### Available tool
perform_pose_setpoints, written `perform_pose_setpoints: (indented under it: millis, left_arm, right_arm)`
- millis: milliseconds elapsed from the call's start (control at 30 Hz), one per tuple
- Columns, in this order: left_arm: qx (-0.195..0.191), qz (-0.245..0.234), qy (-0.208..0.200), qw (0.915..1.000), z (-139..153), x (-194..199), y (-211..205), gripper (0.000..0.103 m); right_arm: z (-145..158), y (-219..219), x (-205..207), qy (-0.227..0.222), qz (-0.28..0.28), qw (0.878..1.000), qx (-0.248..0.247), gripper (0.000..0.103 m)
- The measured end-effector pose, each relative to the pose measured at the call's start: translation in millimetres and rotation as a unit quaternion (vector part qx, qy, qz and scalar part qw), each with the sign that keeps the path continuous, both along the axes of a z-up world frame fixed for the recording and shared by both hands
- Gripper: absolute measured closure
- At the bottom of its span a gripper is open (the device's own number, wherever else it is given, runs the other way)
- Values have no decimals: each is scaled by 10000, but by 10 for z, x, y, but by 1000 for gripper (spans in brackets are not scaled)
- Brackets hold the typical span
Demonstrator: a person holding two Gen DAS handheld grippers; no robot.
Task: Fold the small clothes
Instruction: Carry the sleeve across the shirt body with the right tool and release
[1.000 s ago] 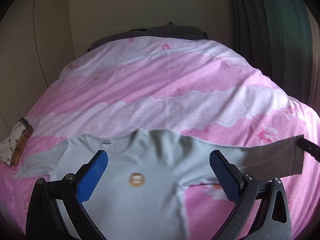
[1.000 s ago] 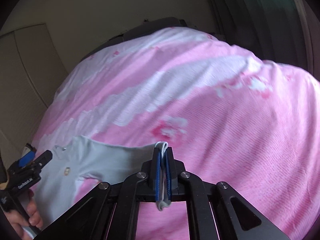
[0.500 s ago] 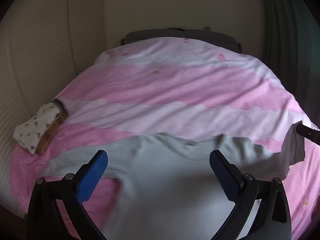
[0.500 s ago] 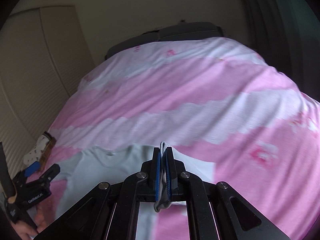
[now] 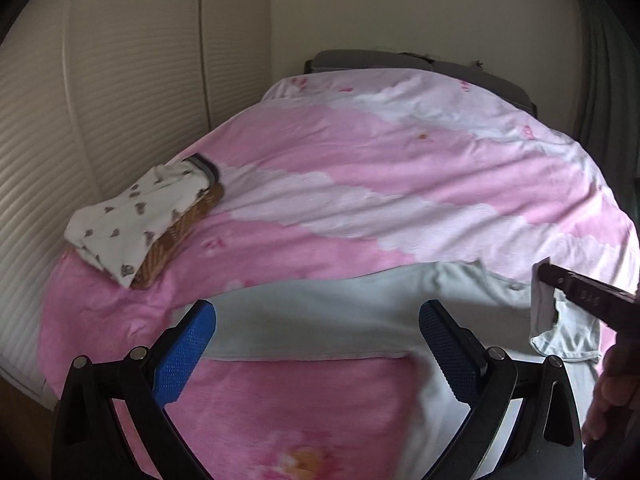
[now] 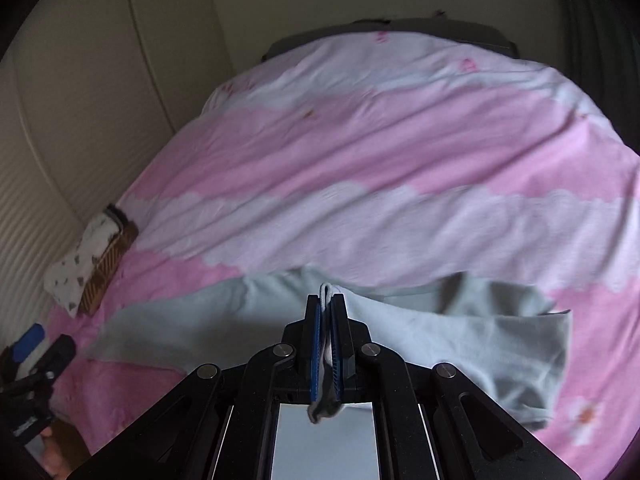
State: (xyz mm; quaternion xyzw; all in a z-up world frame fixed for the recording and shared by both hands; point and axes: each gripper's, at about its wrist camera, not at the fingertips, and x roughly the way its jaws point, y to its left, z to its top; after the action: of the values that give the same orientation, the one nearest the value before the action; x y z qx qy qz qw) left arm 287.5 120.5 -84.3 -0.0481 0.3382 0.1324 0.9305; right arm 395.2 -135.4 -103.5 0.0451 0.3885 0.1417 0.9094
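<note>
A pale blue-grey long-sleeved shirt [image 5: 320,320] lies on the pink and white quilt [image 5: 360,200]. My left gripper [image 5: 316,344] is open and empty, hovering above the shirt's left sleeve. My right gripper [image 6: 329,320] is shut on the cuff of the shirt's right sleeve [image 6: 460,336] and holds it lifted and drawn over the shirt's body. The right gripper also shows in the left wrist view [image 5: 548,280], with the cuff hanging from it. The left gripper shows at the lower left of the right wrist view [image 6: 40,344].
A folded white patterned garment [image 5: 136,216] rests on a woven basket [image 5: 180,232] at the bed's left side, next to a ribbed wall panel [image 5: 80,120]. A dark headboard [image 5: 400,60] is at the far end. A dark curtain [image 5: 608,100] hangs at the right.
My right gripper has carried the sleeve cuff leftward over the shirt. My left gripper has swung left, so the basket is now nearer and the left sleeve lies between its fingers.
</note>
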Motion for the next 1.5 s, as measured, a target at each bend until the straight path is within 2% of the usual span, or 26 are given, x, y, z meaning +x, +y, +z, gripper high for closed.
perform_pose_setpoints:
  millis: [200, 400, 500, 567, 600, 633, 733, 833, 1000, 1133, 1333, 1500]
  left_arm:
    - [-172, 135, 118, 9997, -145, 14, 293, 0]
    - [-118, 59, 193, 9997, -235, 46, 336, 0]
    - [-105, 28, 207, 9997, -252, 50, 313, 0]
    - [-103, -9, 190, 9998, -248, 58, 261, 0]
    - [-108, -47, 189, 9998, -242, 66, 214, 0]
    - [-112, -80, 183, 9997, -236, 72, 177, 0]
    - [-93, -265, 143, 9995, -207, 107, -47, 0]
    - [-71, -494, 125, 9987, -196, 163, -315, 0]
    - [-130, -901, 161, 9957, -245, 309, -818, 0]
    - [-6, -1118, 300, 9933, -365, 483, -1189, 0]
    - [400, -1174, 475, 9911, -601, 710, -1472, 0]
    - [341, -942, 915, 9907, -861, 887, -1394, 0]
  right_arm:
    - [-275, 628, 136, 225, 279, 9991, -244, 97]
    - [-523, 925, 270, 418, 318, 9973, -513, 95]
    - [-570, 999, 287, 479, 399, 9963, -588, 84]
    - [-522, 995, 239, 359, 451, 9968, -556, 73]
    - [-469, 972, 186, 235, 487, 9972, -512, 71]
    - [-417, 926, 135, 143, 490, 9975, -497, 68]
    - [-249, 710, -35, -182, 344, 9980, -499, 67]
    - [-144, 258, -230, -384, -60, 9972, -641, 67]
    - [-197, -566, -410, -244, -835, 9912, -998, 67]
    - [-347, -1054, -492, 18, -1160, 9873, -1084, 67]
    - [-563, -1266, -528, 136, -1136, 9836, -1398, 67]
    - [-725, -1313, -536, 232, -1100, 9818, -1531, 67]
